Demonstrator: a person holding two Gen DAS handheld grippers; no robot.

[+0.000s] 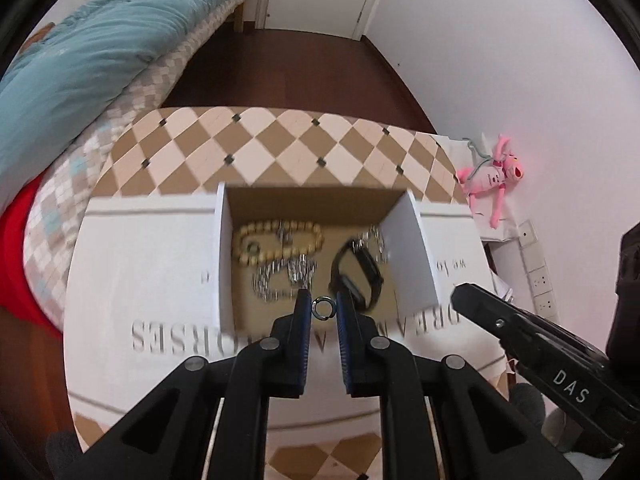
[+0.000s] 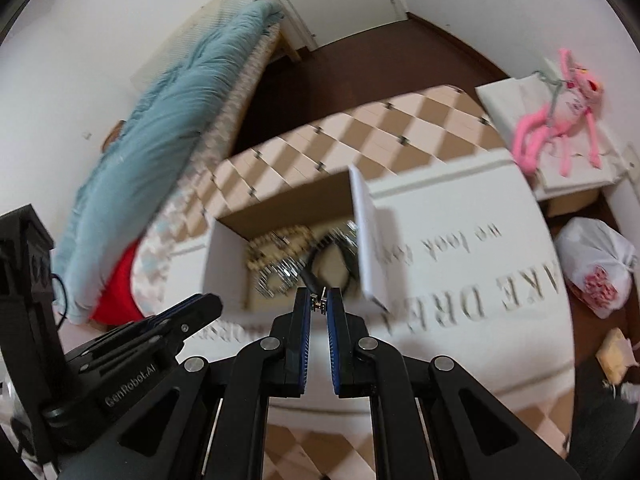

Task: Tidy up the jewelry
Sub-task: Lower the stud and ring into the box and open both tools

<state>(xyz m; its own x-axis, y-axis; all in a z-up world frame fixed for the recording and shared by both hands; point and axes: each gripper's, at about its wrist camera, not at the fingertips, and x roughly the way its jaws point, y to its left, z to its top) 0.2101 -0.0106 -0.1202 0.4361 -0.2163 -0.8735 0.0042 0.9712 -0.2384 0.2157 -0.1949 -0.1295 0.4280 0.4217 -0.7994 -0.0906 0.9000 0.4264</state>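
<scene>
My left gripper (image 1: 323,307) is shut on a small silver ring (image 1: 323,307), held just above the near edge of an open cardboard box (image 1: 308,204). The box holds a beige bead bracelet (image 1: 276,240), a silver chain (image 1: 280,276) and a black watch (image 1: 356,276). My right gripper (image 2: 319,305) is shut on a small metal piece (image 2: 319,305), perhaps an earring, also near the box's (image 2: 228,264) front edge. The right gripper (image 1: 520,332) shows at the right of the left wrist view; the left gripper (image 2: 160,328) shows at the lower left of the right wrist view.
The box sits on a white cloth with grey lettering (image 1: 152,264) over a checkered table (image 1: 260,140). A bed with a teal blanket (image 1: 88,48) is to the left. A pink plush toy (image 2: 560,120) and a white plastic bag (image 2: 600,268) lie right.
</scene>
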